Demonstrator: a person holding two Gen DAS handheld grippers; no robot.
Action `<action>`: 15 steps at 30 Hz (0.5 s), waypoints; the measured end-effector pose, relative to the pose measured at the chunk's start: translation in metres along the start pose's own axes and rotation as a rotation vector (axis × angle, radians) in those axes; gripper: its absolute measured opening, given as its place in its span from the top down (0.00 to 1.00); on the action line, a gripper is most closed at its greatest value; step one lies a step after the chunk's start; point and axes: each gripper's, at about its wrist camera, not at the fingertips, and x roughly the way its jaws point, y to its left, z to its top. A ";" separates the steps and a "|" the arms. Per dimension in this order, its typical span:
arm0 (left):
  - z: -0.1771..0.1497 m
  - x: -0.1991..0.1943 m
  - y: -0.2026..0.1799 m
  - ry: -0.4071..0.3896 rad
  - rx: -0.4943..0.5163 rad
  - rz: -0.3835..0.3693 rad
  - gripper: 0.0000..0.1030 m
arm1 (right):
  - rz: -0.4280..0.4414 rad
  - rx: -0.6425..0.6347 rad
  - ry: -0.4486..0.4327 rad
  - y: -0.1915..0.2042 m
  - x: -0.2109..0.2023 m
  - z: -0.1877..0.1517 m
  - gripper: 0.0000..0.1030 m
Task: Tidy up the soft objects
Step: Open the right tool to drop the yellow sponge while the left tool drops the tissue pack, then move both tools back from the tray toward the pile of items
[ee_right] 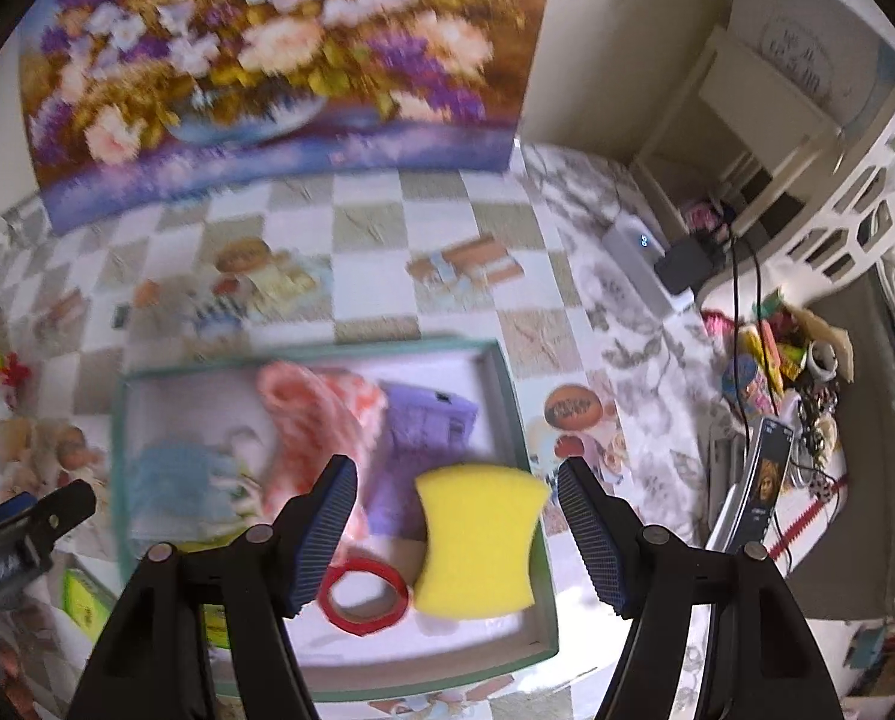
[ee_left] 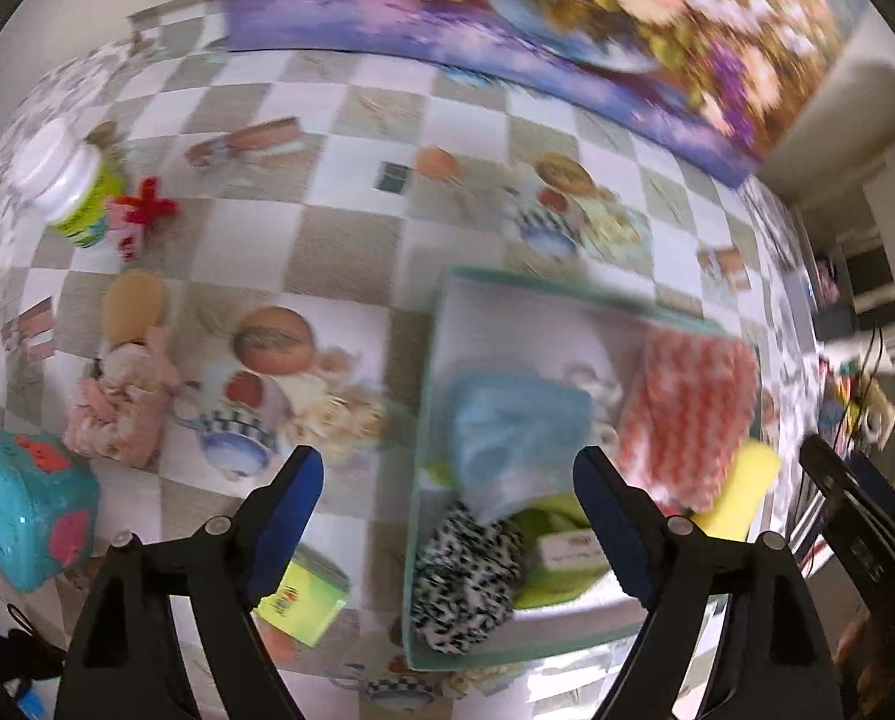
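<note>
Right gripper [ee_right: 456, 501]: jaws apart, nothing clamped. The yellow sponge [ee_right: 477, 540] shows between the two fingers, clear of both pads, lying at the right-hand end of the teal-rimmed tray [ee_right: 507, 387] and reaching its right wall. The gripper stands above it, pointing steeply down.

Left gripper [ee_left: 447, 501]: jaws apart, nothing clamped. Its left finger is over the checked desk [ee_left: 351, 192] outside the tray's left wall; its right finger is over the tray interior.

Contents, placed against the tray:
- Red tape ring [ee_right: 366, 591]: inside, near edge, just left of the sponge.
- Purple cloth [ee_right: 423, 444]: inside, beyond the sponge, partly under it.
- Pink-and-white knitted cloth [ee_right: 318, 420]: inside, left of the purple cloth, touching it.
- Light blue cloth [ee_left: 516, 432]: inside, left half.
- Black-and-white spotted cloth [ee_left: 468, 573]: inside, near left corner, below the blue cloth.
- Green cloth with a small white box [ee_left: 567, 552] on it: inside, near edge, right of the spotted cloth.

Outside the tray, on its left:
- Yellow-green box [ee_left: 306, 597]: just beside the left wall.
- Pink doll [ee_left: 120, 396]: well apart.
- Turquoise toy [ee_left: 27, 516]: well apart, desk edge.
- White-lidded jar [ee_left: 69, 180] and red toy [ee_left: 147, 204]: far left corner, side by side.

Both views are motion-blurred; finer detail cannot be told.
</note>
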 end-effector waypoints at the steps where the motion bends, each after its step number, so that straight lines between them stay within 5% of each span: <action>1: 0.003 -0.003 0.008 -0.012 -0.019 0.006 0.14 | 0.003 0.003 -0.021 0.002 -0.006 0.001 0.24; 5: 0.011 -0.012 0.034 -0.053 -0.085 0.024 0.13 | 0.053 0.009 -0.085 0.012 -0.024 0.006 0.15; 15: 0.029 -0.047 0.111 -0.156 -0.202 0.084 0.13 | 0.110 -0.002 -0.123 0.044 -0.038 0.011 0.15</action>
